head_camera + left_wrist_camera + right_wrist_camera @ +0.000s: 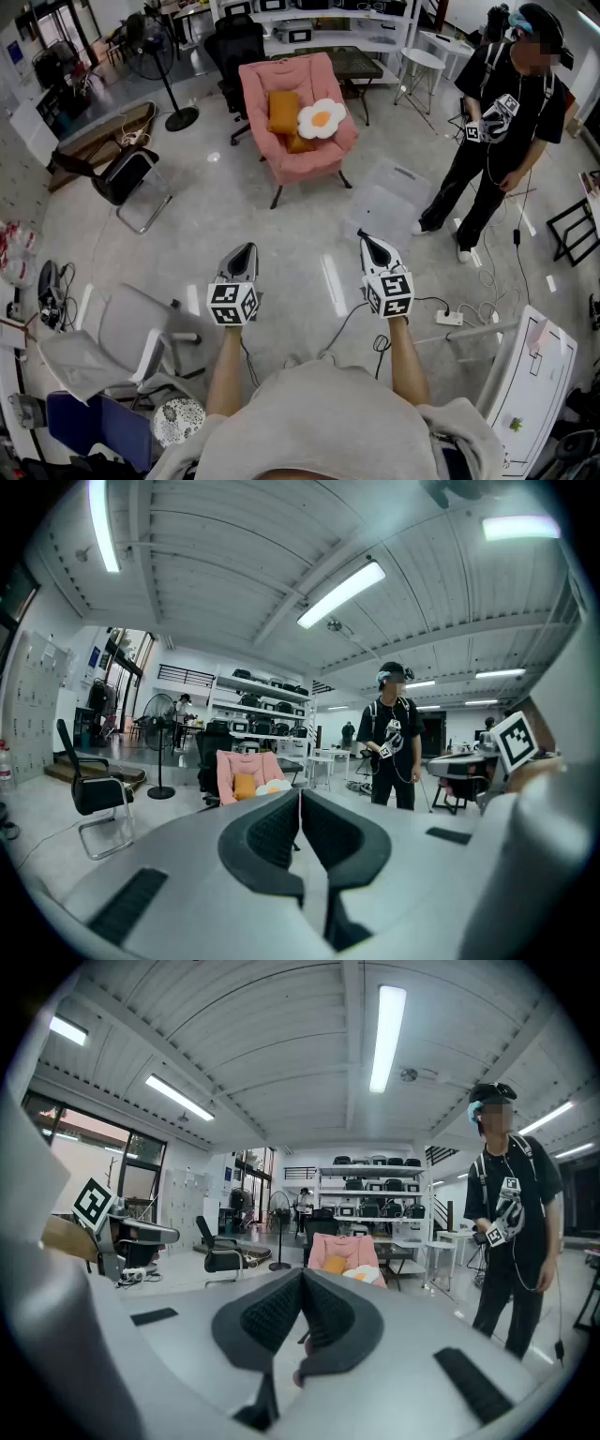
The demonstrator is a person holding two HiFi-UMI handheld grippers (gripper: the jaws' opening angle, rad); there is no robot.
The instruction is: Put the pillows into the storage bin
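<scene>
Both tongs are held pressed together with nothing pinched: left tongs and right tongs, pointed across the floor. Well ahead, the orange pillow and the fried-egg pillow are seen lying on the pink armchair. Nothing is judged packed yet. A clear container beside the chair may be the bin.

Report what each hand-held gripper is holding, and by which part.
Nothing. The left hand-held gripper and right hand-held gripper are both shut and empty; the pillows lie on the pink armchair, apart from both.
</scene>
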